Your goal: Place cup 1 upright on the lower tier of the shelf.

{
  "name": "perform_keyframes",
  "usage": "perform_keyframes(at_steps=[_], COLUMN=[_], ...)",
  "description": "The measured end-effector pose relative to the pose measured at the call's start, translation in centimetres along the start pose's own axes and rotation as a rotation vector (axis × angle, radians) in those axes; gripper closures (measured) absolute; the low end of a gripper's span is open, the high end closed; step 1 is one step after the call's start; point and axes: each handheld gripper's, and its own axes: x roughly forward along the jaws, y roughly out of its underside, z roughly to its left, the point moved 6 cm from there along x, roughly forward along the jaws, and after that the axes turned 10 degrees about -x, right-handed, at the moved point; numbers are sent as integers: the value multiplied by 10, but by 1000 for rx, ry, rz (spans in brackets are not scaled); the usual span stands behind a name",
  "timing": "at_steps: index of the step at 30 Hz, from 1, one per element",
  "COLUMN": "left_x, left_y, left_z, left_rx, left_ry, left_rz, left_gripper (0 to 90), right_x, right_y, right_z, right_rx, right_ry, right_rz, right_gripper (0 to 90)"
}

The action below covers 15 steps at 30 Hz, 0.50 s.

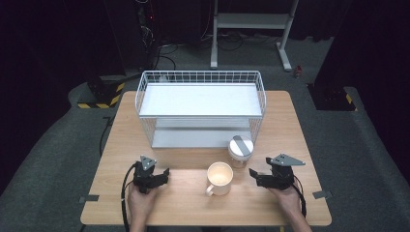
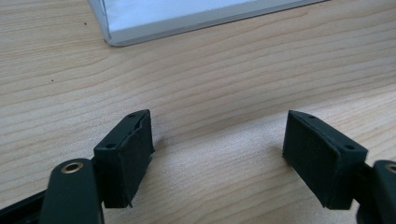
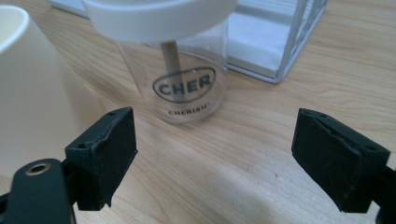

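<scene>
While a person's two hands rest at the near edge of a wooden surface (image 1: 193, 208), each holds a hand-held gripper with its jaws spread and nothing between them. The right hand-held gripper (image 3: 215, 158) points at a clear jar (image 3: 182, 79) with a white lid, standing upright just ahead of its jaws and not touching them; the printed letters "CHER" show on the glass. A cream mug (image 1: 220, 178) stands just beside this gripper on its inner side, between the two hands, and close to the jar. The left hand-held gripper (image 2: 217, 154) hovers over bare wood, well apart from the mug. Beyond both grippers stands a white wire rack (image 1: 200, 108) with two shelves.
</scene>
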Motion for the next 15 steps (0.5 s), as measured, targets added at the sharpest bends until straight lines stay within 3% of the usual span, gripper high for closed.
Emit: perform_keyframes(at_steps=[15], left_x=[0], left_y=[0], left_z=[0], left_rx=[-5], left_ry=[-1], left_rz=[-3], left_gripper=[244], right_x=[9], right_y=[-23], right_z=[14], right_rx=[-42], right_ry=[-29], right_rz=[-25], right_gripper=[128])
